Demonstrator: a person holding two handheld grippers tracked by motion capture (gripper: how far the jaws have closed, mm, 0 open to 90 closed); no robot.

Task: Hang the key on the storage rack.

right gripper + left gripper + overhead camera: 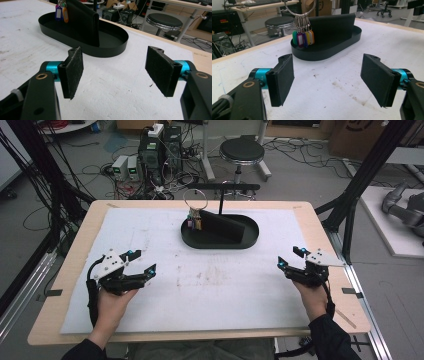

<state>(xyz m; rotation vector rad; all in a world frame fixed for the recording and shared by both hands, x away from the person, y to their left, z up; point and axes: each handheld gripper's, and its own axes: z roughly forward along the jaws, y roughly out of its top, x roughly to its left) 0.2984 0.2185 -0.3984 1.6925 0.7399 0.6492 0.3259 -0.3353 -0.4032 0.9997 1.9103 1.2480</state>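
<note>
The table (75, 250) carries a white sheet (210, 285) stained with faint brown marks near its middle. Toward twelve o'clock on the sheet sits a black oval tray (250, 240), with a black upright slab (222, 227) standing inside it. A black stand (221, 195) rises behind the tray, and from its crossbar hangs a metal key ring (194, 198) at about eleven o'clock over the tray, with coloured tags (195, 222) bunched beneath it, dangling just above the tray's left end. In the left gripper view the tags (303, 37) read green, purple, white, yellow and orange.

The left gripper (137, 262) rests at roughly eight o'clock on the sheet, held in a hand (112, 307), its jaws spread wide with nothing between them and aimed at the tray. The right gripper (290, 257) sits at about four o'clock, held in the other hand (314, 302), jaws likewise wide apart and bare. Both stand well apart from the tray and the key ring.
</note>
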